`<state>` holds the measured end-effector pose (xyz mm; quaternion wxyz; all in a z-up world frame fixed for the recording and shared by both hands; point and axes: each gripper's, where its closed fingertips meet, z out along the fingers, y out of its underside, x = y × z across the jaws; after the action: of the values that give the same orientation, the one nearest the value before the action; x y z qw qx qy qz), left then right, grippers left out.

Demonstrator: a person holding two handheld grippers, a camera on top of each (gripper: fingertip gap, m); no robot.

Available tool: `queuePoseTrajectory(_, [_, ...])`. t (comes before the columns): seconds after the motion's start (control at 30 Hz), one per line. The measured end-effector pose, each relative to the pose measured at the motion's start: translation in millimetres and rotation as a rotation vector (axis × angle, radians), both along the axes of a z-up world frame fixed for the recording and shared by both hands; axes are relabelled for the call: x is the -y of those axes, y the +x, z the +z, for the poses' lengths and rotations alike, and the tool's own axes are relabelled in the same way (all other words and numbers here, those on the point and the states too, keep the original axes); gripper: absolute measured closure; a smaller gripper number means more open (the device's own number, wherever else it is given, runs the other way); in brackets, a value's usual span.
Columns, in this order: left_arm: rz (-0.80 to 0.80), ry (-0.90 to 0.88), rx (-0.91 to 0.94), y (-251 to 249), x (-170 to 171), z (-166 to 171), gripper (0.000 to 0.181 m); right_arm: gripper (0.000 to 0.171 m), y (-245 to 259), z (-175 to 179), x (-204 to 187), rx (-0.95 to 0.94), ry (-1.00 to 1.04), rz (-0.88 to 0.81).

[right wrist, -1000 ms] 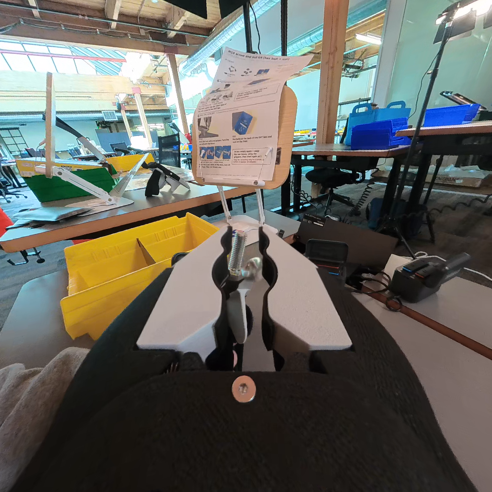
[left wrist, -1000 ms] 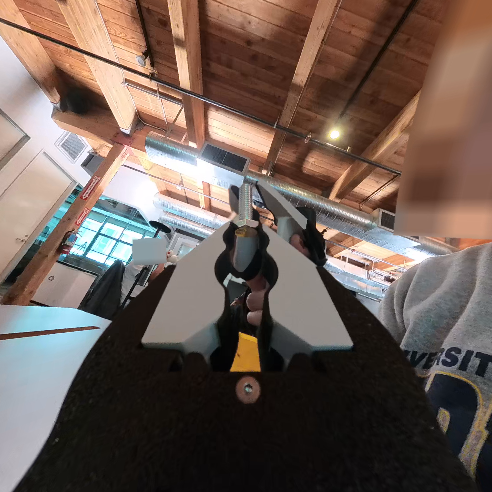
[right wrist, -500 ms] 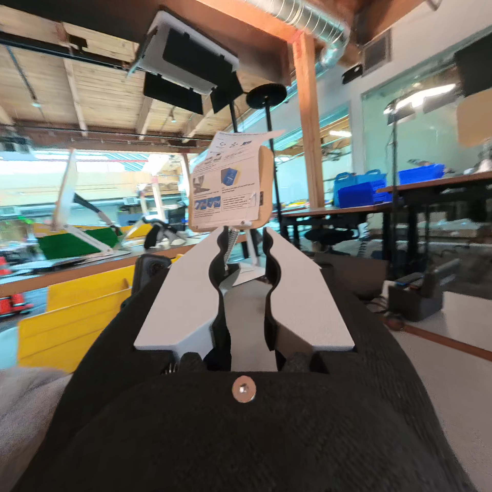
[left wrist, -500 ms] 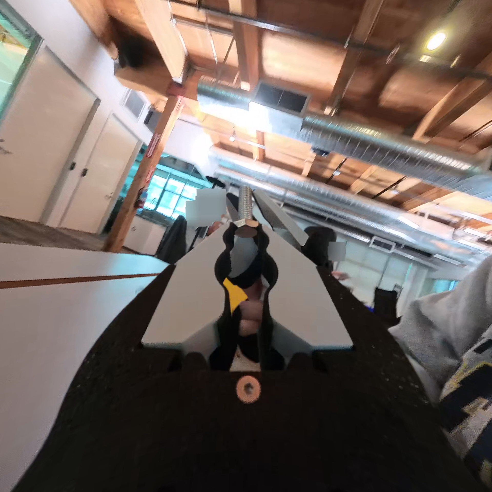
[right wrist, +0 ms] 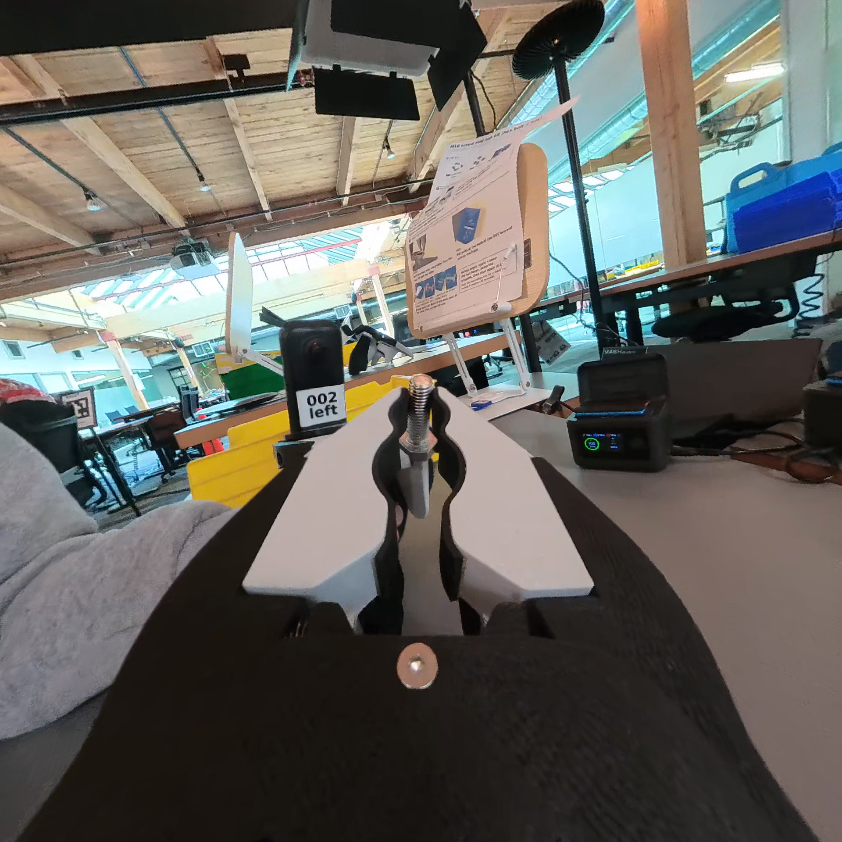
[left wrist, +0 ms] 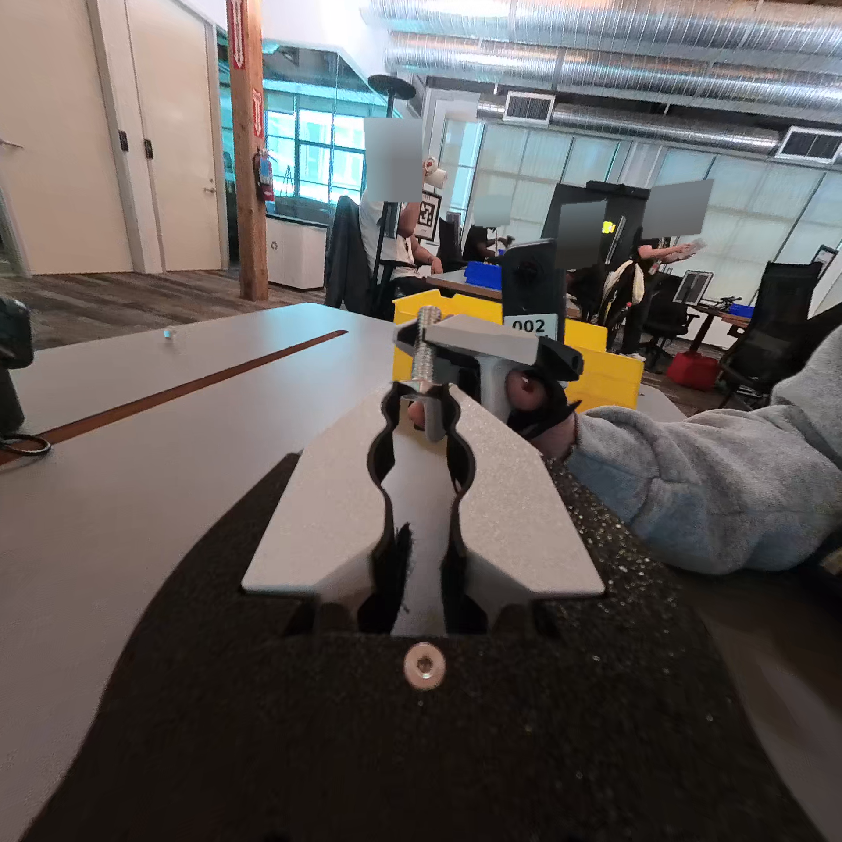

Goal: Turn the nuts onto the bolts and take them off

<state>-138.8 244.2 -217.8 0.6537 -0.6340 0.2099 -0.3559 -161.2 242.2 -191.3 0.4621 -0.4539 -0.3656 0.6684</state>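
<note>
Both grippers are tilting down from the ceiling toward the table. Left gripper is pinching the bolt by its head, shank upright; right gripper is closing around the shank. A nut is sitting low on the thread, so unscrewing seemingly remains.

Open-plan workshop/lab space: exposed timber ceiling, silver ducts overhead. Beyond the grey worktable: yellow parts bin, office chairs, glass partitions, seated people.
</note>
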Motion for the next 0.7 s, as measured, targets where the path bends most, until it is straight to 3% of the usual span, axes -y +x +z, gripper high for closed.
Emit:
queuePoseTrajectory(0.17, [0.001, -0.074, 0.017, -4, -4, -7, 0.163, 0.164, 7, 1, -9, -0.028, 0.056, -0.085])
queuePoseTrajectory(0.27, [0.089, -0.133, 0.036, -18, -15, -12, 0.135, 0.164, 12, -1, -20, -0.034, 0.064, -0.155])
queuePoseTrajectory(0.37, [0.119, -0.138, 0.042, -24, -17, -12, 0.127, 0.164, 14, -3, -24, -0.036, 0.06, -0.178])
queuePoseTrajectory(0.7, [0.151, -0.084, -0.228, -5, -17, -28, 0.133, 0.164, 6, -8, -13, -0.005, 0.1, -0.122])
